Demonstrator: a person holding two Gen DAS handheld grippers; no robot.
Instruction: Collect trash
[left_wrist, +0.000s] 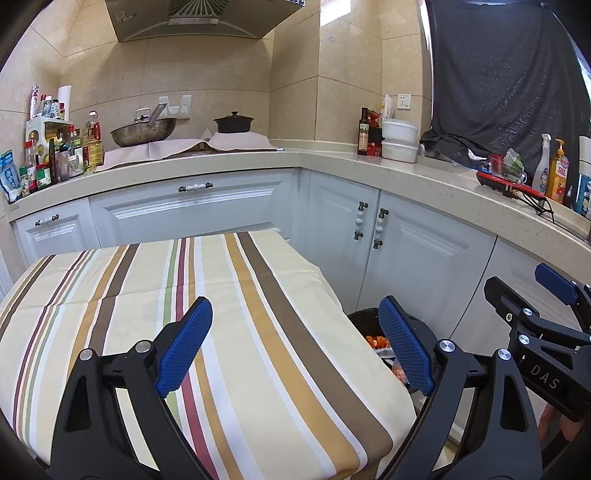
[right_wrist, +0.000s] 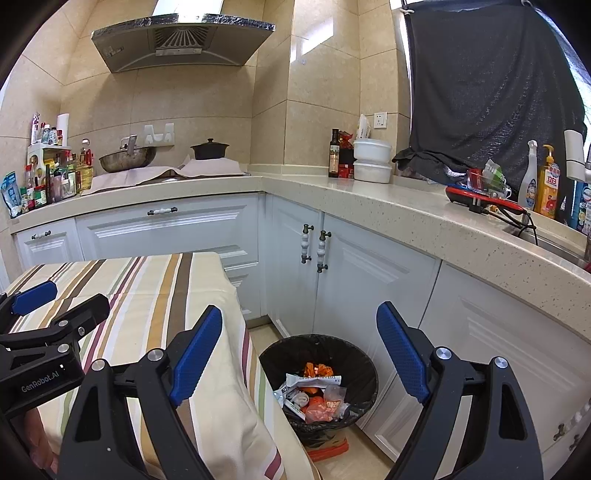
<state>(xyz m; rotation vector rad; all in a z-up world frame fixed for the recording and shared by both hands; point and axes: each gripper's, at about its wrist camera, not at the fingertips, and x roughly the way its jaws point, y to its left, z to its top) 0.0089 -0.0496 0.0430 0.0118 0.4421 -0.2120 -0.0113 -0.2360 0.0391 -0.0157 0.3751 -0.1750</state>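
Observation:
A black-lined trash bin (right_wrist: 364, 363) stands on the floor between the table and the cabinets, holding orange and white wrappers (right_wrist: 317, 393). It peeks out past the table edge in the left wrist view (left_wrist: 364, 319). My left gripper (left_wrist: 295, 345) is open and empty above the striped tablecloth (left_wrist: 129, 295), which shows no trash. My right gripper (right_wrist: 299, 354) is open and empty above the bin. Each gripper shows at the edge of the other's view.
White cabinets (right_wrist: 369, 280) under a beige L-shaped counter (right_wrist: 388, 206) close in the far and right sides. On the counter are a wok (left_wrist: 144, 133), a black pot (left_wrist: 233, 123), bottles (left_wrist: 55, 155), white containers (left_wrist: 399, 142) and soap bottles (right_wrist: 546, 184).

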